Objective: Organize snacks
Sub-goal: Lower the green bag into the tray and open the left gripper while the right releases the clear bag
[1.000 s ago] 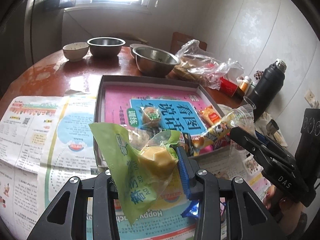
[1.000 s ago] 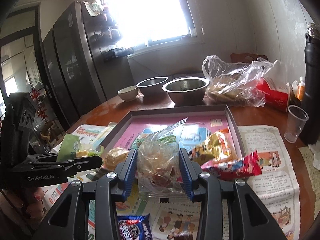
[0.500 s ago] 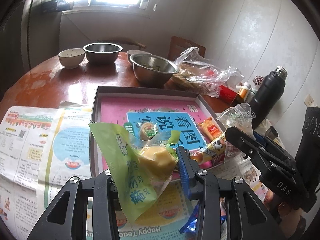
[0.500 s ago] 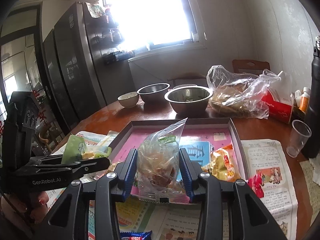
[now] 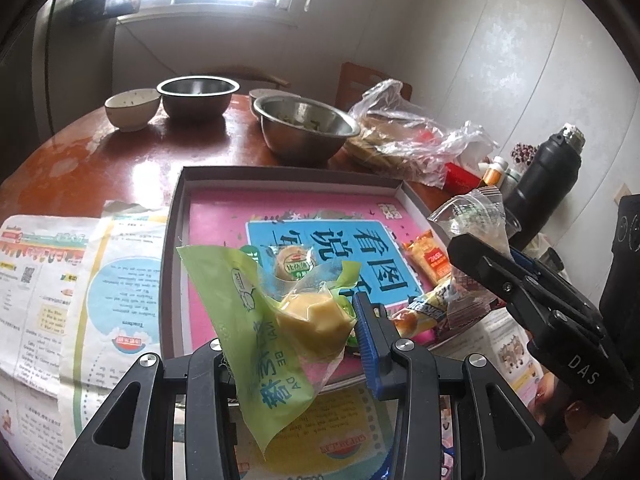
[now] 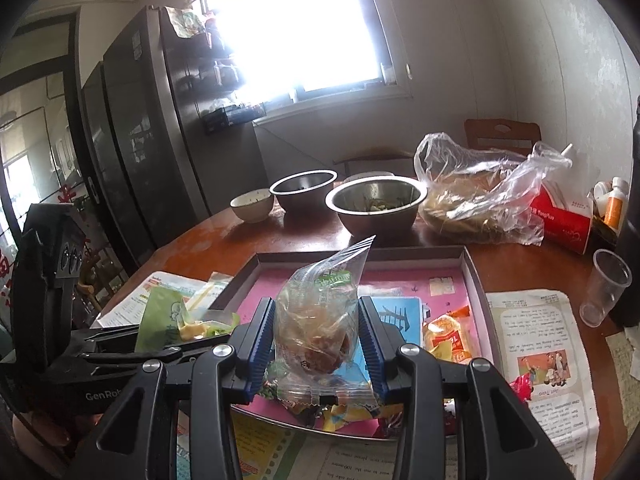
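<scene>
With a green-wrapped snack gripped in the left claw and a clear-wrapped pastry in the right claw, both have been carried forward over the near edge of the tray, so release into it seems imminent.

Reddish-brown round tabletop, glossy w/ worn patches. On it: shallow box lid near middle, newspaper sheets on both sides & under its near edge, 2 steel bowls, small ceramic bowl at far edge, plastic bag, red carton, clear cup, black flask.
</scene>
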`<state>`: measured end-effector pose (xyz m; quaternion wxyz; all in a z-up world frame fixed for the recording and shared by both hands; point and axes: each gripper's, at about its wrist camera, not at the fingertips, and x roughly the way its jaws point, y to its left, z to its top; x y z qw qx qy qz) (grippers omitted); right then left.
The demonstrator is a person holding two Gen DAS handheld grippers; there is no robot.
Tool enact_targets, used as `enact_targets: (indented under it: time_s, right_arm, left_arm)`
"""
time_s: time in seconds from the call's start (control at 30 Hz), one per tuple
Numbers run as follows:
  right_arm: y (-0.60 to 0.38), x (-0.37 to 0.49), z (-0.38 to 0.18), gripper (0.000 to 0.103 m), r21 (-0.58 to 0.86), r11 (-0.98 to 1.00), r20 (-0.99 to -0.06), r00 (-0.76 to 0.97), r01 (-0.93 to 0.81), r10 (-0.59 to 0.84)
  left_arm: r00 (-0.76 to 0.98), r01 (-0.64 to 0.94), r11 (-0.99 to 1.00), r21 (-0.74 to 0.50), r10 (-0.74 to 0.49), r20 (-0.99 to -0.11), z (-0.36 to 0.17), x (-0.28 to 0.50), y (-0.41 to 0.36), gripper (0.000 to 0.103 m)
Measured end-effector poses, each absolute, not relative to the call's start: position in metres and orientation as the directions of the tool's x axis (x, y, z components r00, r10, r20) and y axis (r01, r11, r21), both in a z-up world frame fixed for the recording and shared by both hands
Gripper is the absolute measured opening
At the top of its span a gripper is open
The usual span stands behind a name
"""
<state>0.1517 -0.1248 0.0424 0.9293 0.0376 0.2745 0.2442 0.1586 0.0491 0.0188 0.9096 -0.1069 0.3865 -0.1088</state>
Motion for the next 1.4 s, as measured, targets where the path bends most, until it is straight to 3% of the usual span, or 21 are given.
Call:
enact_targets:
  time_s: [1.4]
  right_arm:
    - [-0.103, 0.166, -0.009, 0.042, 0.183, 0.888, -0.618, 0.653, -0.422, 0.438]
  left_arm:
    - [0.649, 0.109, 0.963, -0.245, -0.256, -0.717, 0.001, 0.166, 0.047, 0.042]
